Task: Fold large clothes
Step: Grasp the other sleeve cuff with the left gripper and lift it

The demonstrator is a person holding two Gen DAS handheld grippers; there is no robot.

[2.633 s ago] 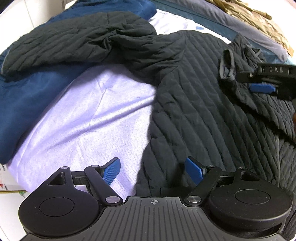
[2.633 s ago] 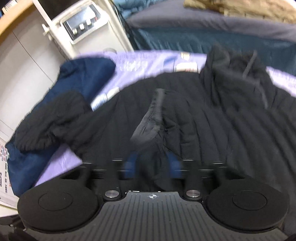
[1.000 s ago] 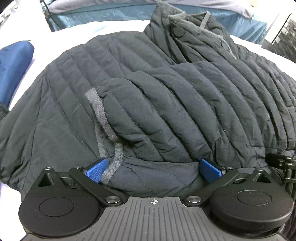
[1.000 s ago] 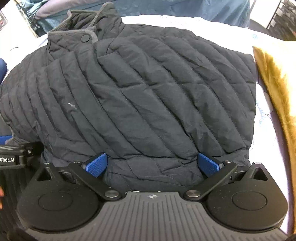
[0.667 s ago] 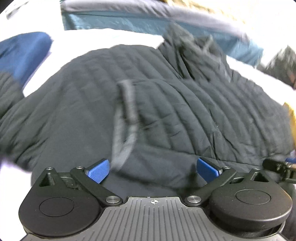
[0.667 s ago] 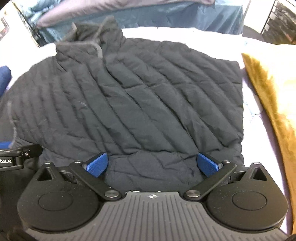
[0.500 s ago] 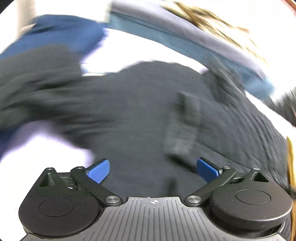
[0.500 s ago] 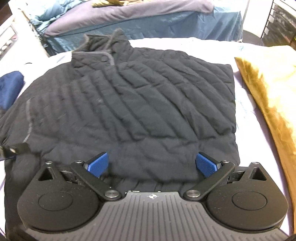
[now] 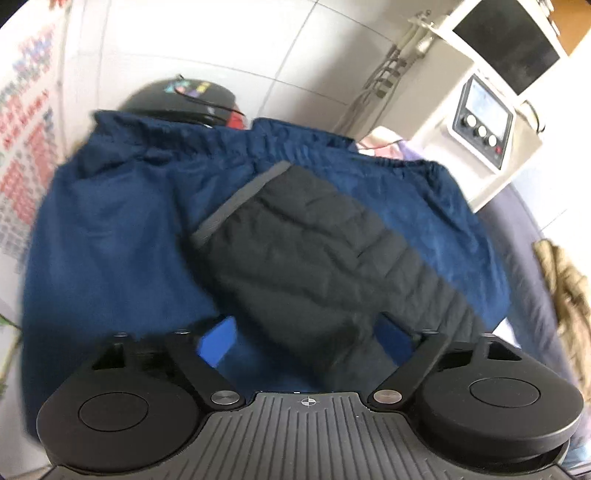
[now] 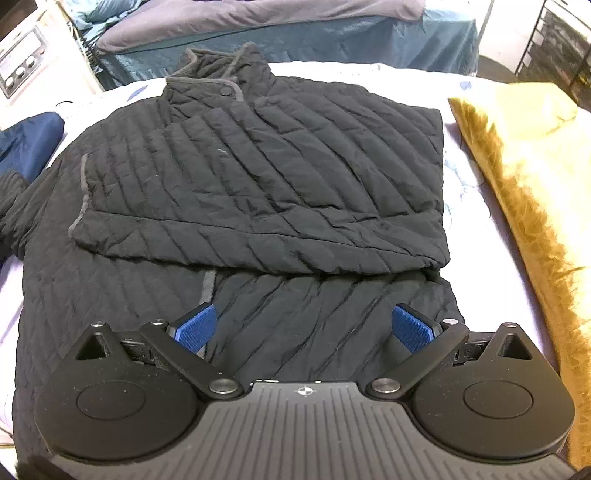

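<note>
A black quilted jacket [image 10: 258, 177] lies flat on the pale bed sheet [image 10: 465, 177], collar at the far end, with its right sleeve folded across the chest. My right gripper [image 10: 303, 328] is open and empty above the jacket's hem. In the left wrist view the jacket's other sleeve [image 9: 314, 243] lies stretched over a dark blue garment [image 9: 110, 236], its grey-trimmed cuff at the far end. My left gripper [image 9: 306, 343] is open, with the sleeve running between its blue pads and not clamped.
A golden-yellow furry cloth [image 10: 524, 177] lies along the right side of the bed. A white device with knobs [image 9: 484, 129] and a black helmet-like object [image 9: 181, 99] stand beyond the blue garment. A blue-covered bed [image 10: 295, 33] is behind.
My left gripper has swung left, from the jacket body to the far sleeve over the blue garment. My right gripper has pulled back from the hem. Both stayed open.
</note>
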